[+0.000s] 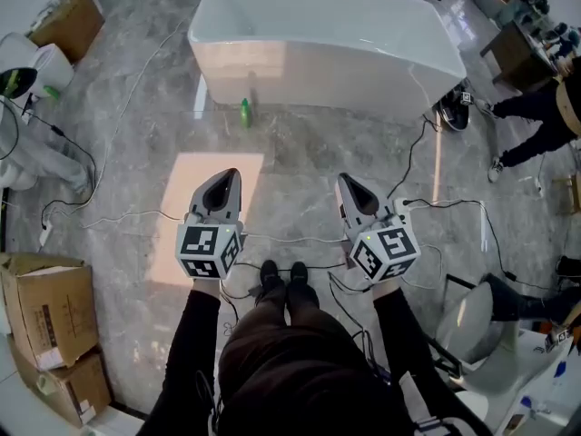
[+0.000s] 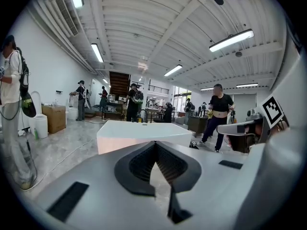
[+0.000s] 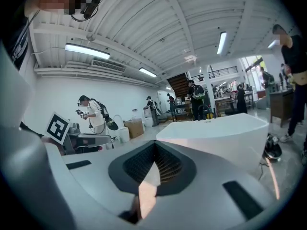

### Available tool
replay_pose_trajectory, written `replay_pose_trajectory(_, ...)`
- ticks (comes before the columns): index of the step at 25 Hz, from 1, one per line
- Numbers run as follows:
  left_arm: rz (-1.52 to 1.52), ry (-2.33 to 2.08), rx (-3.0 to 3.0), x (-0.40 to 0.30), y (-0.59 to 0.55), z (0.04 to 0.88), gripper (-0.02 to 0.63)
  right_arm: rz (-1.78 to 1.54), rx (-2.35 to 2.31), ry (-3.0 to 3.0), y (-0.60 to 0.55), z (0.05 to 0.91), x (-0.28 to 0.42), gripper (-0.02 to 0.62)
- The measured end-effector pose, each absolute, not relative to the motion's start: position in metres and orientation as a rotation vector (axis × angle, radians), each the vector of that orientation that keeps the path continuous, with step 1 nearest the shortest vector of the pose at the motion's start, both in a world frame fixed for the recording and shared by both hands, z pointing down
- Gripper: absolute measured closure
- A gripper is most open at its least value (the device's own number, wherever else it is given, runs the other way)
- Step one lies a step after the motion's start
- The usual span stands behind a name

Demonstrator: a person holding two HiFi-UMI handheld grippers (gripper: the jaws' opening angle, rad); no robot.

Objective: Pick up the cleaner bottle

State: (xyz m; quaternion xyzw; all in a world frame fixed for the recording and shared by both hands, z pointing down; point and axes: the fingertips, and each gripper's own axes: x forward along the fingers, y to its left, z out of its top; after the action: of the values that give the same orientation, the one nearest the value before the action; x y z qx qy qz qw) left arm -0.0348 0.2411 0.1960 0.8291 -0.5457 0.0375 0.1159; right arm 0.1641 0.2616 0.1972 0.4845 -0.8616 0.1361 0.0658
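Marble floor (image 1: 309,166) beside white bathtub (image 1: 327,34): small green cleaner bottle (image 1: 244,112), upright.

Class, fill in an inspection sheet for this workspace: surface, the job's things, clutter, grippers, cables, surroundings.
Surface: grey stone-look floor, with a pale bright patch ahead of the left gripper.
Job's things: green cleaner bottle upright on the floor beside the white bathtub, untouched.
Clutter: cardboard boxes at the left; one more box at the top left.
Grippers: left gripper and right gripper both shut, empty, well short of the bottle.
Cables: thin cables trail across the floor.
Surroundings: a person stands at the right; more people show in the gripper views.
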Motion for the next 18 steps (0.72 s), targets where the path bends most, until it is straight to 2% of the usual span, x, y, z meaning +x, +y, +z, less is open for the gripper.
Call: replay_pose_trajectory(18, 0.107, -1.586, 2.434, -0.072, 0.233, 0.204, 0.600, 0.444, 1.502, -2.564, 0.257, 0.204, 0.144, 0.594)
